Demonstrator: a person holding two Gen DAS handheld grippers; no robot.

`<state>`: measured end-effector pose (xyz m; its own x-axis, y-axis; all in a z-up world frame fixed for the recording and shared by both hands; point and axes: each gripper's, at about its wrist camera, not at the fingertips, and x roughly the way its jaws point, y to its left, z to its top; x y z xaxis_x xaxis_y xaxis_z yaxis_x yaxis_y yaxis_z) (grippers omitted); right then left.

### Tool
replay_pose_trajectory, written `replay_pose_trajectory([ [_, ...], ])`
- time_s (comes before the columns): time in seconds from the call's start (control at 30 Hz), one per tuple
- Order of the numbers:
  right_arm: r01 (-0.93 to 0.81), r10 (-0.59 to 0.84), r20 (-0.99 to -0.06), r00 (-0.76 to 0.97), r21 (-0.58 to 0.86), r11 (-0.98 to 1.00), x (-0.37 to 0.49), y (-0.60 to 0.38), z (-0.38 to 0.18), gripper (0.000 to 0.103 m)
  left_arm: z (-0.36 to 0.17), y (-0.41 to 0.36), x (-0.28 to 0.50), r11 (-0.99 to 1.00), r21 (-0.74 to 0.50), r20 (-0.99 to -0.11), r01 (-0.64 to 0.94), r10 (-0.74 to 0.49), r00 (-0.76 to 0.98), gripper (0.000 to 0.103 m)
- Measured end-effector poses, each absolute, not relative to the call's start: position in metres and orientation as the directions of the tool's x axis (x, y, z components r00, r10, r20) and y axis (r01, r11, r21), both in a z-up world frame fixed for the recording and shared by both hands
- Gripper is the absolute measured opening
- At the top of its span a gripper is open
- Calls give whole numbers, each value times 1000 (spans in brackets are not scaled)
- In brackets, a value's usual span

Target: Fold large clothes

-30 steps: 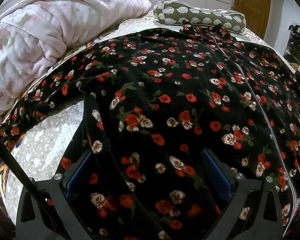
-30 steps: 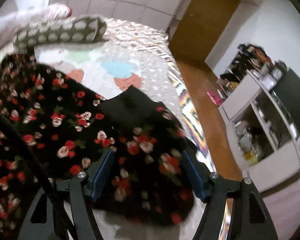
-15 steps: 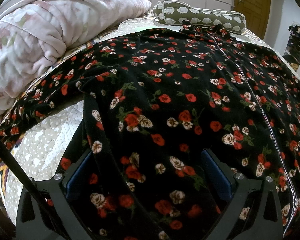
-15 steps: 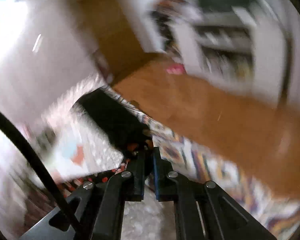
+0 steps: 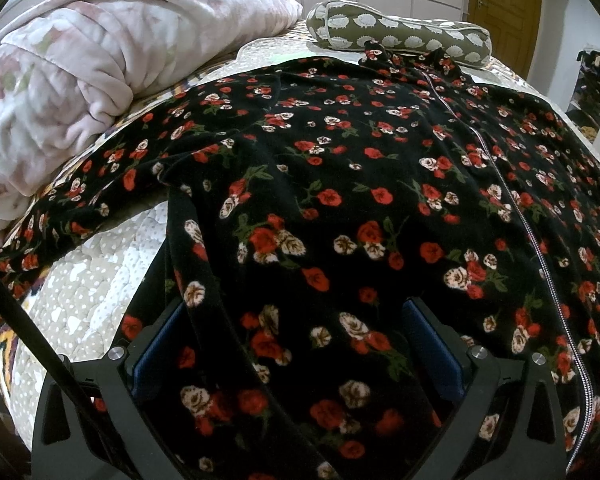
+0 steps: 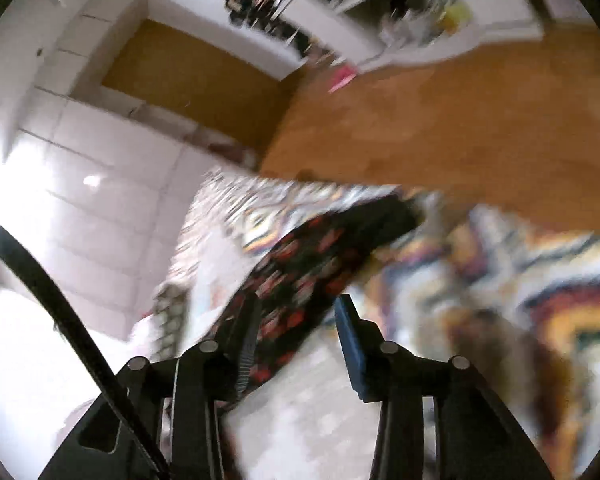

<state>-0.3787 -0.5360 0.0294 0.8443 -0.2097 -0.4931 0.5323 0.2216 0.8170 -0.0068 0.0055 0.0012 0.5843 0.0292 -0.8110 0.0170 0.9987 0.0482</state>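
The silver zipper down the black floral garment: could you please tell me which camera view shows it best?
The left wrist view: the silver zipper runs sharp and unbroken down the spread black floral garment from collar to hem. The right wrist view is motion-blurred and shows only a narrow strip of the garment, with no zipper visible.

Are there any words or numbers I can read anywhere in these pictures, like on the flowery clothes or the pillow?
None can be read.
Flowery garment: only a flower print, no words.
Green pillow: only a white pattern, no letters.
Shelves in the right wrist view: too blurred to read anything.
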Motion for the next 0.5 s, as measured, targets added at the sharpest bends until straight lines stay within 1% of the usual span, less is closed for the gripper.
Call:
replay_pose_trajectory([
  [0.07, 552, -186, -520, 834, 798, 242, -361, -529, 27, 44, 1, 5, -7, 999, 47, -811, 17, 28, 585, 103],
  [0.1, 600, -194, -567, 800, 761, 249, -347, -526, 23, 45, 1, 4, -8, 999, 47, -811, 17, 28, 585, 103],
  [0.17, 665, -221, -627, 747, 705, 246, -333, -530, 15, 45, 1, 5, -7, 999, 48, -811, 17, 29, 584, 103],
  [0.2, 728, -252, -683, 686, 642, 240, -323, -530, 9, 45, 1, 4, -8, 999, 48, -811, 17, 30, 585, 103],
  [0.23, 751, -264, -703, 661, 620, 229, -320, -533, 5, 45, 1, 4, -8, 999, 48, -811, 17, 29, 585, 103],
  [0.27, 763, -269, -714, 646, 612, 210, -314, -533, -1, 45, 1, 5, -7, 999, 47, -811, 17, 29, 585, 103],
  [0.37, 761, -293, -705, 646, 627, 168, -309, -540, -8, 45, 1, 4, -8, 999, 47, -811, 17, 29, 585, 103],
  [0.4, 760, -300, -700, 648, 624, 183, -304, -541, -5, 39, 1, 4, -8, 999, 47, -811, 17, 29, 585, 103],
  [0.43, 760, -300, -700, 648, 617, 203, -299, -544, -2, 12, 1, 4, -8, 999, 45, -810, 17, 26, 585, 103],
  [0.47, 765, -309, -700, 644, 603, 227, -294, -543, 3, 7, 1, 4, -7, 999, 42, -811, 18, 23, 585, 103],
  [0.5, 784, -327, -712, 621, 556, 276, -285, -539, 13, 7, 1, 4, -7, 999, 39, -812, 19, 21, 584, 103],
])
